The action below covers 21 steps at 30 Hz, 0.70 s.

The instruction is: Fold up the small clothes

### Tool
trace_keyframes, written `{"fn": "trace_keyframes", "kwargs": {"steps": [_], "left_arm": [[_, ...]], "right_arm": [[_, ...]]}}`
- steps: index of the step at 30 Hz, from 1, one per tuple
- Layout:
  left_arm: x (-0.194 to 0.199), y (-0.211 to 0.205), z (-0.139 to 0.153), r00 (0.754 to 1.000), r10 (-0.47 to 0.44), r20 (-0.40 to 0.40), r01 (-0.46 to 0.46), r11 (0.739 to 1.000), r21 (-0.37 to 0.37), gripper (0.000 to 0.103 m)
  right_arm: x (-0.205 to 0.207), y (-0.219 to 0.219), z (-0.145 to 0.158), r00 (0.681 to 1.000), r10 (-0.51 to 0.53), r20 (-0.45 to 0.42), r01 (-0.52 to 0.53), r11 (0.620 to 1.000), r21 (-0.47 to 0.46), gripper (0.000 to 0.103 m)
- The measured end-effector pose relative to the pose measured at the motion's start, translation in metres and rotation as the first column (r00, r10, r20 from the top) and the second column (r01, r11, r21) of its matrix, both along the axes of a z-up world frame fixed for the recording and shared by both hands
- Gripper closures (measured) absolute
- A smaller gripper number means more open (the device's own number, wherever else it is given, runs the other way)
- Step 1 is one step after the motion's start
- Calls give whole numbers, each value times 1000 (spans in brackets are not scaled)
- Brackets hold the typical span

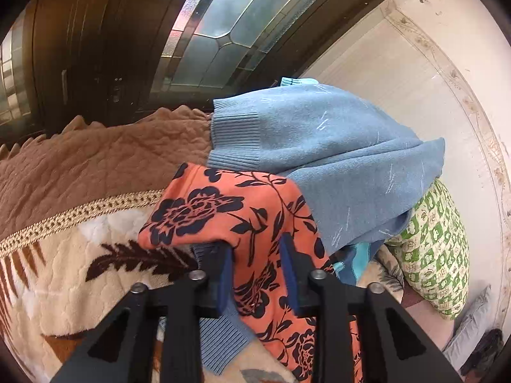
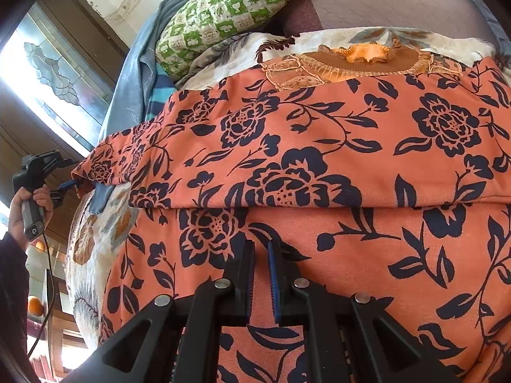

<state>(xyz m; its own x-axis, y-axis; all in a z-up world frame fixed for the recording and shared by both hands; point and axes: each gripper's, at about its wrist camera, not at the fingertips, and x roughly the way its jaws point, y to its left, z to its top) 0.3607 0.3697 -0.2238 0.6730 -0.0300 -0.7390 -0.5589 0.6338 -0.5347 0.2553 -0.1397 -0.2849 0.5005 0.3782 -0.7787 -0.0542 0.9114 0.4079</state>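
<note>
An orange garment with dark blue flowers [image 2: 319, 146] lies on a cream leaf-print blanket [image 2: 95, 242], folded once across its middle. My right gripper [image 2: 261, 249] is shut on the cloth near its front part. My left gripper [image 1: 255, 249] has orange cloth [image 1: 223, 210] between its blue pads [image 1: 289, 265], jaws partly closed on it. The left gripper also shows at the garment's far left corner in the right wrist view [image 2: 72, 183], in a hand. A blue knit sweater [image 1: 319, 146] lies beyond the orange corner.
A green-and-white checked pillow [image 1: 431, 249] lies beside the sweater; it also shows in the right wrist view [image 2: 223, 9]. An orange lace-collared garment [image 2: 345, 60] lies past the floral one. A brown quilted cover [image 1: 95, 159] and a dark glass-paned door [image 1: 207, 32] lie behind.
</note>
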Motion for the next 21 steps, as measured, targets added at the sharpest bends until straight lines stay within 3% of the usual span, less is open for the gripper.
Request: {"fn": "trace_keyframes", "kwargs": {"steps": [2, 4, 7, 11, 15, 18, 21], "left_arm": [[9, -4, 2, 1000, -15, -20, 16, 999, 46, 97], [12, -8, 5, 999, -15, -35, 18, 996, 93, 98], [7, -27, 22, 998, -63, 8, 61, 986, 154, 99], [-2, -89, 64, 967, -244, 67, 214, 929, 303, 99], [-15, -179, 106, 885, -456, 95, 380, 825, 418, 99], [-23, -254, 125, 801, -591, 95, 486, 734, 475, 99], [-28, -330, 129, 709, -699, 95, 583, 656, 480, 99]], "right_arm": [[1, 0, 0, 1000, 4, 2, -4, 1000, -5, 92], [1, 1, 0, 1000, 5, 4, -5, 1000, -9, 92], [3, -6, 1, 1000, -12, -5, 12, 1000, 24, 92], [3, -29, 7, 996, -92, -10, 92, 992, 83, 92], [0, -64, 16, 979, -202, -7, 201, 970, 140, 92], [-6, -92, 21, 959, -282, -12, 279, 942, 185, 92], [-15, -121, 25, 935, -353, -22, 349, 910, 224, 92]]}}
